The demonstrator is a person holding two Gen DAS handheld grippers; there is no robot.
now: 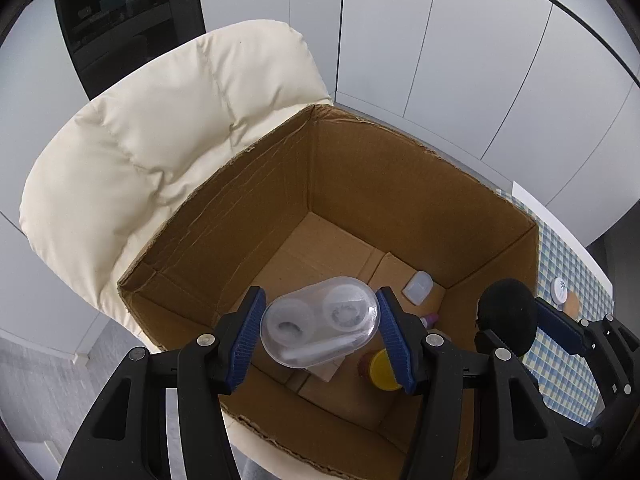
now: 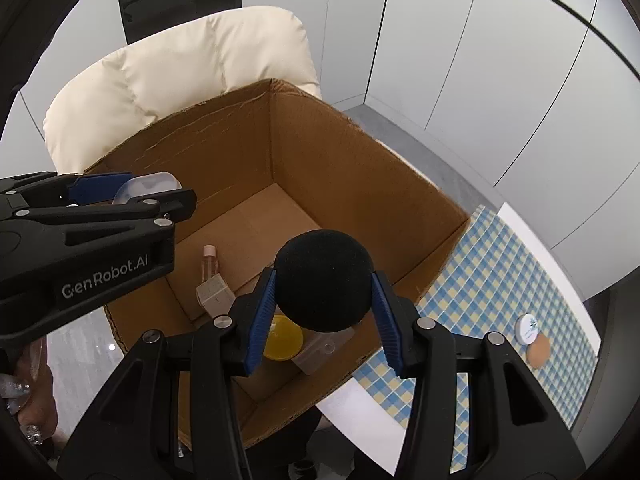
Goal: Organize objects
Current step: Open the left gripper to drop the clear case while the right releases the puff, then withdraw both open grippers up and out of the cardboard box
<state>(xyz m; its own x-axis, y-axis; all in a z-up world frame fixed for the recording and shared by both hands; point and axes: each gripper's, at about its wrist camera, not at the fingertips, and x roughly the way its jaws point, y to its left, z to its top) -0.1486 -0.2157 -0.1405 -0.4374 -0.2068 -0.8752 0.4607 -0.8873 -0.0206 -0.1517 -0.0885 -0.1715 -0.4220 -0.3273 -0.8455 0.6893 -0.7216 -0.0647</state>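
My left gripper (image 1: pixel 318 326) is shut on a clear plastic case (image 1: pixel 319 322) with two round wells, held above the open cardboard box (image 1: pixel 248 200). In the right wrist view the same left gripper (image 2: pixel 132 192) shows at the left with the clear case (image 2: pixel 146 184) between its blue pads. My right gripper (image 2: pixel 324 304) is shut on a black foam ball (image 2: pixel 325 278), also over the box (image 2: pixel 360 184). The ball (image 1: pixel 508 314) and right gripper (image 1: pixel 516 320) appear at the right edge of the left wrist view.
Inside the box lie a yellow-lidded jar (image 2: pixel 282 338), a pink bottle (image 2: pixel 210 264), a small beige carton (image 2: pixel 214 294) and a white container (image 1: pixel 418 288). The box rests on a cream padded chair (image 1: pixel 140 140). A checked tablecloth (image 2: pixel 500 272) carries a white round tin (image 2: pixel 528 328) and a tan disc (image 2: pixel 538 352).
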